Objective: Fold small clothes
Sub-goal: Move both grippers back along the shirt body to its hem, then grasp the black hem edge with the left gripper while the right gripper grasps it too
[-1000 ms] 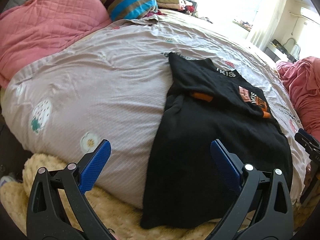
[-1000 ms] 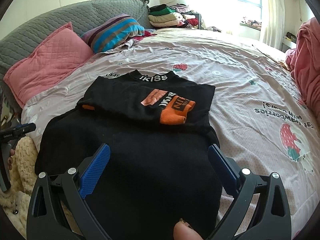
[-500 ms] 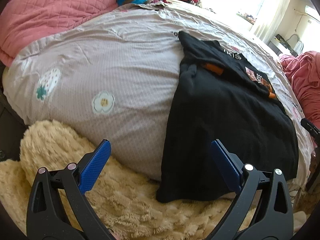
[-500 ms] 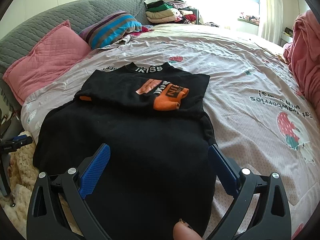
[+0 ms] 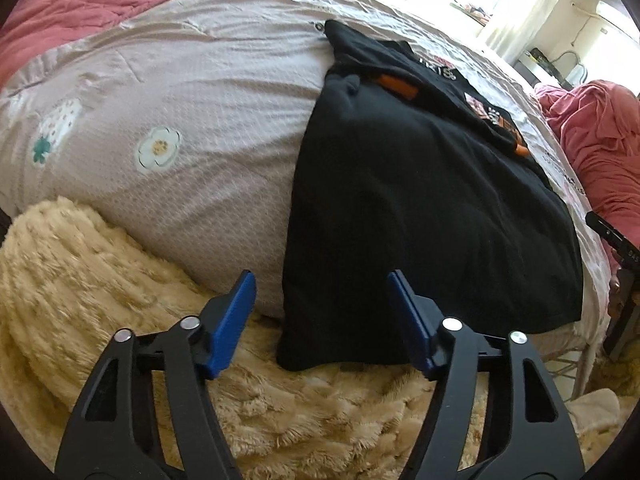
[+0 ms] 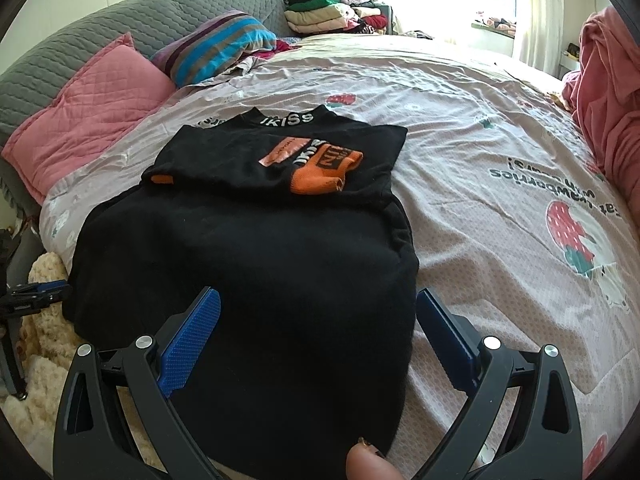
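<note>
A black garment (image 5: 420,208) with orange cuffs and a lettered collar lies on the bed, sleeves folded in across its chest; it also shows in the right wrist view (image 6: 260,264). Its hem hangs over the bed's near edge. My left gripper (image 5: 320,312) is open and empty, low at the hem's left corner, which lies between its jaws over the fluffy blanket. My right gripper (image 6: 316,340) is open and empty over the hem's right part. The left gripper shows at the left edge of the right wrist view (image 6: 36,296).
The pale pink printed duvet (image 6: 500,200) covers the bed. A cream fluffy blanket (image 5: 100,280) lies below the bed edge. A pink pillow (image 6: 92,112), a striped pillow (image 6: 224,44) and stacked clothes (image 6: 332,12) sit at the head. A pink heap (image 6: 608,92) lies right.
My left gripper has dropped down and in toward the hem's left corner, and its jaws stand narrower. My right gripper has drawn back slightly, still open.
</note>
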`<state>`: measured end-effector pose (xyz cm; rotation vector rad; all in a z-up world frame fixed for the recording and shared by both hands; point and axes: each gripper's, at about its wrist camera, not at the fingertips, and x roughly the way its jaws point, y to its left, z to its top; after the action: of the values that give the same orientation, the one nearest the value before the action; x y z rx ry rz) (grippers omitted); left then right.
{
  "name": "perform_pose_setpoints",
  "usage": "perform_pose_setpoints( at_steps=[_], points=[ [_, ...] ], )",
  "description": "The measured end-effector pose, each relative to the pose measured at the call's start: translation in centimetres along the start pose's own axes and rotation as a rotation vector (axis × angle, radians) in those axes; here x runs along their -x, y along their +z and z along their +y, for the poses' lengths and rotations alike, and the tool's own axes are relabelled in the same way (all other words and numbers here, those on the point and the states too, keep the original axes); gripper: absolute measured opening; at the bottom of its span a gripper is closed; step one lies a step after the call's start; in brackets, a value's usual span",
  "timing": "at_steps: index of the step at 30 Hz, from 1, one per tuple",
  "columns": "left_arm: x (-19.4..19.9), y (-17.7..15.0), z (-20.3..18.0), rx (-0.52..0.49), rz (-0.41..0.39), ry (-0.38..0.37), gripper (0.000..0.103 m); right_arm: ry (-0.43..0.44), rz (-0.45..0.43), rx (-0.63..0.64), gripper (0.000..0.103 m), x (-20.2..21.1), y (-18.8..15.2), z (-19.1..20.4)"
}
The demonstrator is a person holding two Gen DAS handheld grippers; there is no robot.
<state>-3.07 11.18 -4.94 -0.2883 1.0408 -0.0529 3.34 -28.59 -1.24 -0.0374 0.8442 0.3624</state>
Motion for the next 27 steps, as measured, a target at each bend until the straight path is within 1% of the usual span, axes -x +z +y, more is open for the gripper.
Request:
perform_pose_setpoints(
  at_steps=[2, 4, 6, 8, 11, 14, 16, 18, 19, 21, 23, 24, 27],
  points=[
    [-0.4, -0.1, -0.1, -0.003, 0.013, -0.014, 0.055, 0.001, 0.011, 0.005, 0.098, 0.2, -0.3, -0.4],
    [-0.9, -0.3, -0.1, 0.003, 0.032, -0.028, 0.045, 0.007, 0.027, 0.009, 0.098, 0.5, -0.7, -0.7],
    [-1.2, -0.4, -0.1, 0.006, 0.045, -0.045, 0.038, 0.023, 0.041, 0.002, 0.098, 0.8, -1.1, -1.1],
    [-1.5, -0.5, -0.2, 0.001, 0.051, -0.046, 0.037, 0.034, 0.062, -0.001, 0.098, 1.1, -1.6, -1.4],
    [-1.5, -0.6, -0.1, 0.009, 0.047, -0.054, 0.03, 0.049, 0.099, -0.004, 0.098, 1.6, -2.3, -1.8],
    [-1.2, -0.7, 0.2, 0.02, 0.04, -0.046, 0.018, 0.093, 0.161, 0.02, 0.097, 2.0, -3.3, -1.7],
    [-0.9, -0.7, 0.3, 0.022, 0.032, -0.05, 0.009, 0.106, 0.198, 0.04, 0.097, 2.2, -4.1, -1.6],
    [-0.7, -0.7, 0.2, 0.016, 0.024, -0.052, 0.005, 0.115, 0.229, 0.049, 0.096, 2.4, -4.9, -1.6],
    [-0.6, -0.7, 0.2, 0.014, 0.022, -0.05, 0.005, 0.119, 0.244, 0.054, 0.094, 2.6, -5.3, -1.6],
    [-0.6, -0.7, 0.1, 0.01, 0.021, -0.047, 0.005, 0.124, 0.278, 0.05, 0.077, 2.7, -6.0, -1.6],
    [-0.6, -0.7, 0.1, 0.01, 0.021, -0.048, 0.005, 0.14, 0.311, 0.052, 0.068, 2.6, -6.6, -1.5],
    [-0.6, -0.7, 0.1, 0.01, 0.019, -0.049, 0.005, 0.137, 0.329, 0.062, 0.066, 2.4, -7.0, -1.3],
    [-0.7, -0.6, 0.2, 0.013, 0.019, -0.053, 0.005, 0.118, 0.361, 0.066, 0.063, 1.5, -7.7, -1.4]
  ],
)
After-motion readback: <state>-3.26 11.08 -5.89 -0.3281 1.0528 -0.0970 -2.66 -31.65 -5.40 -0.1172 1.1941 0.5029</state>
